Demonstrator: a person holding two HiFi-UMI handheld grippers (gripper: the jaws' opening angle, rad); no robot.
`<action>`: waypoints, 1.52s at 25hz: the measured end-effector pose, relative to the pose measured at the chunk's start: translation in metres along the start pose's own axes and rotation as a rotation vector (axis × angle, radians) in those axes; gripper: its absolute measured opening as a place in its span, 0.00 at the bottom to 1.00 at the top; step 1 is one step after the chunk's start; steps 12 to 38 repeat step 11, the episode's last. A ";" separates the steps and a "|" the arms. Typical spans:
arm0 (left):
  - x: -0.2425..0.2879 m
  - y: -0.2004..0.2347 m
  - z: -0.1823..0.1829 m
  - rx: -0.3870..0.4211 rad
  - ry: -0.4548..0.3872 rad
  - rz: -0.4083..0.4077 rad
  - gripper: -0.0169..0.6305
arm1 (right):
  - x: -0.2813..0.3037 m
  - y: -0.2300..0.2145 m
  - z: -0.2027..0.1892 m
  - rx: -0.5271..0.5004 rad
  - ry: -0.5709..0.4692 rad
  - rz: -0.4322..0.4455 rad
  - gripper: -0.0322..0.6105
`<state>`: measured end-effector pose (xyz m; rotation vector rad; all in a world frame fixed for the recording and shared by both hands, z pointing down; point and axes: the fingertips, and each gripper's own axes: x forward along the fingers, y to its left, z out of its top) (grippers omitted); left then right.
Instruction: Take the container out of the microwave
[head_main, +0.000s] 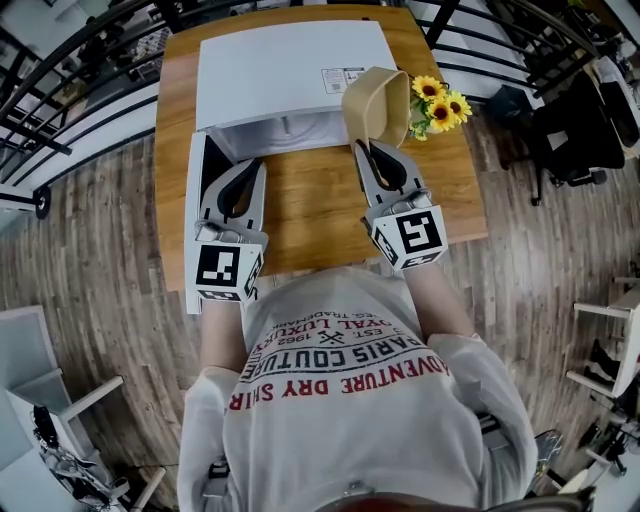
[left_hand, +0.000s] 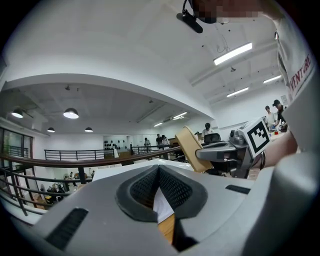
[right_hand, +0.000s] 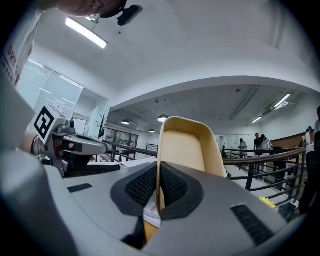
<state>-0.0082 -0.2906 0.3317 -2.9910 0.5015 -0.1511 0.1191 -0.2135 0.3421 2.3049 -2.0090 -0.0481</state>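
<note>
Only really readable stuff is on the person's shirt: red print, upside down in the head view, says "PARIS COUTURE" and "ADVENTURE DRY", plus a small "EST. 1962". The left gripper view catches just "VENTURE". The sticker on the microwave is too small to read.

Right gripper clamps the tan container by its rim, tilted, at the white microwave's front corner, beside yellow flowers.
</note>
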 end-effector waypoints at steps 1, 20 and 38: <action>0.000 -0.001 0.000 -0.002 0.001 0.005 0.05 | 0.000 -0.001 -0.001 0.000 0.002 0.004 0.10; 0.005 0.000 0.003 -0.007 -0.014 0.033 0.05 | 0.007 -0.010 -0.008 -0.020 0.027 0.021 0.10; 0.005 0.000 0.003 -0.007 -0.014 0.033 0.05 | 0.007 -0.010 -0.008 -0.020 0.027 0.021 0.10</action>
